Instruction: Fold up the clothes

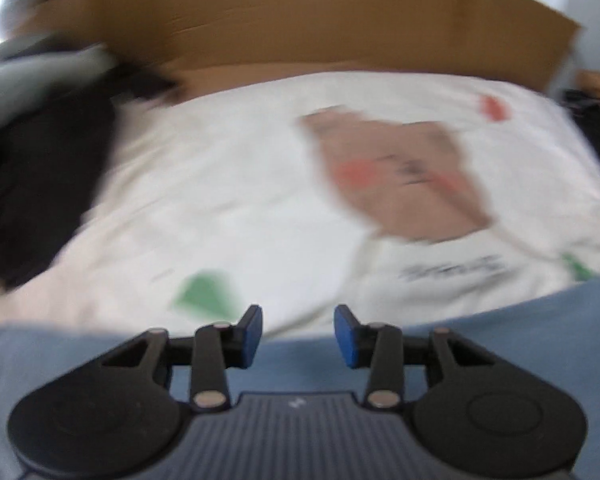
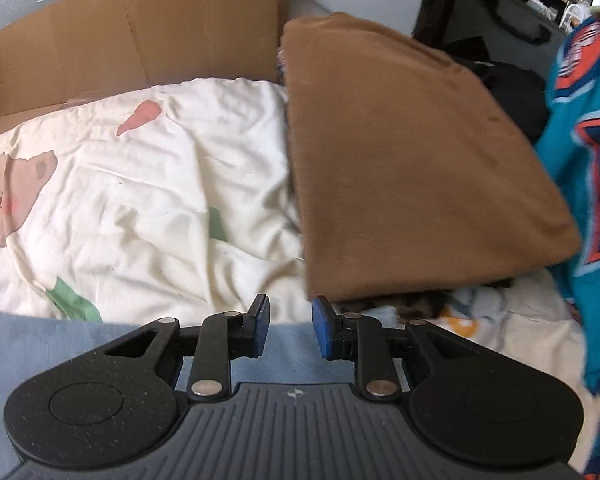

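Right wrist view first: the right claw (image 2: 288, 330) stands with its blue pads parted and nothing between them, pointing steeply down over a light blue cloth (image 2: 40, 344) that spreads under it. Just beyond its right-hand pad lies the near edge of the folded brown garment (image 2: 412, 160), whose long axis runs away from the claw, toward the cardboard sheet (image 2: 140, 36) at the back of the bed. Left of the brown garment is the cream quilt (image 2: 140, 184) with its bear print; right of it hangs a teal jersey (image 2: 580, 160).

From the left wrist, through heavy blur, the left claw (image 1: 298, 336) is also parted and empty, over the same blue cloth (image 1: 520, 344), with the quilt (image 1: 220, 184) ahead and a dark heap of clothing (image 1: 40, 184) off to its left. The brown garment does not show in this view, so I judge the right hand the nearer to it.
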The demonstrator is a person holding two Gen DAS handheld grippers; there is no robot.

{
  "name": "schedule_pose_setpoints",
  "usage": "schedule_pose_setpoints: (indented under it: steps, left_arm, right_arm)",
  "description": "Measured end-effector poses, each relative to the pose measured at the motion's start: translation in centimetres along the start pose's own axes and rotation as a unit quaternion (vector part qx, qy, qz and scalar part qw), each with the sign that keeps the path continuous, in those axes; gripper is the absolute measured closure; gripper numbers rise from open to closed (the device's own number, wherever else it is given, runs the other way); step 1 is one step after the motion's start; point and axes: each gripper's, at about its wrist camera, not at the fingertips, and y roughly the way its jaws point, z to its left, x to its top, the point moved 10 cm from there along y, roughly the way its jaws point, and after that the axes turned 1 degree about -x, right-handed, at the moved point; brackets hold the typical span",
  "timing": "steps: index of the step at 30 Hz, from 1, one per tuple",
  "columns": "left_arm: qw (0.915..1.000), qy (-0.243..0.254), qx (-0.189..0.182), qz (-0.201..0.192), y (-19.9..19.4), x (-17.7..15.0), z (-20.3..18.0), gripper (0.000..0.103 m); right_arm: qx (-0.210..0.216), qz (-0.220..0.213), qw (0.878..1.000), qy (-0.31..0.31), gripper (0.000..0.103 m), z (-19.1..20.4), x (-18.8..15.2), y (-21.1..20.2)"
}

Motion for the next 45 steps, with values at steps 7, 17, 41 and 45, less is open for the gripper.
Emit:
schedule_pose_setpoints:
  steps: [7,17,41,45]
  left_arm:
    - [0.9933,-0.086,0.071,0.029,0.4,-3.9,7.0,0.060]
    - [0.9917,-0.068,0.104,0.031,4.6,-4.9,9.0,0.064]
    - [0.9926,-0.006,0.119,0.021,5.9,-3.4,7.9,0.072]
    - [0.9932,-0.001,0.115,0.020,5.8,-3.4,7.9,0.073]
  right_arm:
    - [-0.029,0.015,0.999,-0.005,0.072,-2.2,-1.7,-1.3]
    - [-0.065,0.070,0.995,-0.011,0.071,-3.6,-5.3,0.1]
    - [-0.034,0.059,0.996,0.052,0.061,-5.7,-5.1,5.4]
    - [-0.017,0.060,0.996,0.068,0.058,-6.3,-5.0,5.7]
